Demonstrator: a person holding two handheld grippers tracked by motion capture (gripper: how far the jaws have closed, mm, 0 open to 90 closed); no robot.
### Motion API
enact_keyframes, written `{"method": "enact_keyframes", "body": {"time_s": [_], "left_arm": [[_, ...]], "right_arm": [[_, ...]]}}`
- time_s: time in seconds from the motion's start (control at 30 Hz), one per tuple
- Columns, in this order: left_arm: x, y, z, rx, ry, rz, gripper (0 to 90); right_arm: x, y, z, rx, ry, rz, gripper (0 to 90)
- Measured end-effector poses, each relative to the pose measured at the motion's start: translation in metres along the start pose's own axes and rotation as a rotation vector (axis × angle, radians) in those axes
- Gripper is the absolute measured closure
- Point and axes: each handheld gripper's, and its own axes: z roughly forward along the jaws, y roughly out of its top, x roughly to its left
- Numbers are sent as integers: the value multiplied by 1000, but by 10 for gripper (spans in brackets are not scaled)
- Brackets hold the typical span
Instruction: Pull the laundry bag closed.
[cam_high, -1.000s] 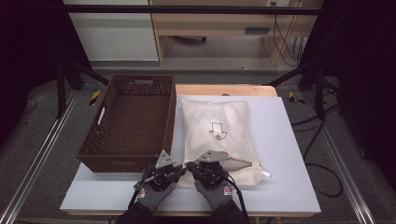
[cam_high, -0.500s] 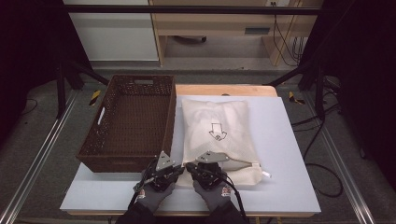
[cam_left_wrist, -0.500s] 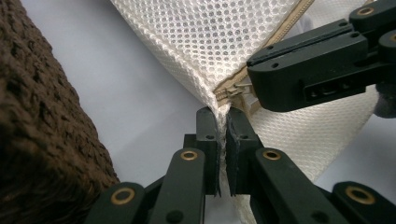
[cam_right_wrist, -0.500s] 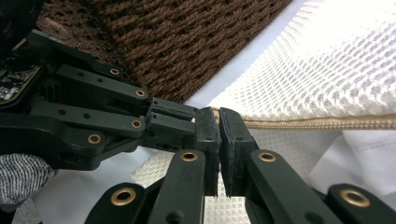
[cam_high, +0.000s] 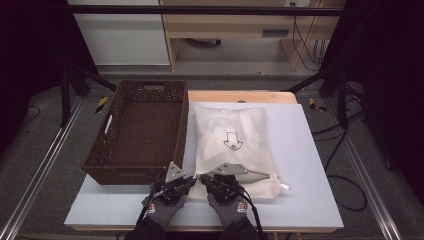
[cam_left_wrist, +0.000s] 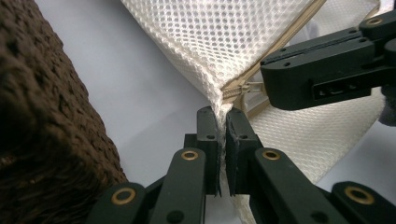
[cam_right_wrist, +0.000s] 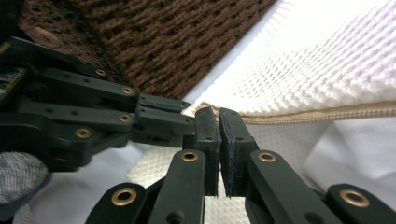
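Observation:
A white mesh laundry bag (cam_high: 232, 140) with a printed arrow lies flat on the table, its beige zipper (cam_right_wrist: 317, 115) along the near edge. Both grippers meet at its near left corner. My left gripper (cam_left_wrist: 222, 114) has just been closing and is shut on the bag's corner fabric (cam_left_wrist: 219, 95) beside the zipper's end. My right gripper (cam_right_wrist: 218, 114) faces it, shut on the small metal zipper pull (cam_left_wrist: 252, 87), which enters its tips. In the high view the left gripper (cam_high: 192, 181) and right gripper (cam_high: 206, 178) nearly touch, held by gloved hands.
A brown woven basket (cam_high: 140, 130) stands directly left of the bag, its near corner close to my left gripper. The white tabletop (cam_high: 310, 165) has free room to the right of the bag and along the front edge.

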Motion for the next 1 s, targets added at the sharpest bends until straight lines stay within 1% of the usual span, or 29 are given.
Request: {"method": "enact_keyframes", "body": {"time_s": [0.13,0.2,0.23,0.27,0.3,0.33,0.37,0.4,0.47,0.5,0.6,0.67,0.77,0.8,0.83,0.87,0.9,1.0], "left_arm": [[-1,0,0,-3,-6,15,847],[-3,0,0,-16,12,39,847],[-3,0,0,-14,10,50,844],[-2,1,-1,-11,2,50,839],[-2,1,-1,-21,-8,53,829],[-1,2,0,-17,-14,59,818],[-1,2,0,-18,-21,57,801],[-2,2,1,-17,-22,64,783],[-3,3,1,-12,-19,73,760],[-3,3,1,-12,-18,70,759],[-2,3,1,-11,-7,59,812],[-4,3,2,-9,13,48,836],[-5,1,1,-13,35,32,846],[-5,1,1,-14,35,17,847],[-4,1,1,-19,34,14,848],[-6,2,1,-23,40,17,849],[-6,2,1,-20,43,29,849],[-6,2,0,-29,36,31,849]], "right_arm": [[-3,-1,0,-7,6,-1,875],[-4,-1,0,-9,10,8,875],[-3,0,0,-13,9,-2,875],[-2,1,0,-17,12,-14,875],[-2,1,-1,-17,18,-19,874],[-2,1,-2,-19,21,-21,874],[-3,1,-2,-20,23,-23,874],[-3,1,-2,-19,25,-15,874],[-3,1,-2,-18,22,-19,874],[-3,1,-1,-16,20,-18,874],[-4,0,-1,-10,22,-11,874],[-4,0,-1,-10,17,-9,874],[-2,-2,1,-17,3,-6,874],[-1,-2,1,-17,3,4,874],[-1,-3,1,-24,3,6,874],[0,-4,0,-33,3,17,874],[0,-4,0,-34,-1,21,874],[-1,-4,-2,-32,-5,30,874]]}}
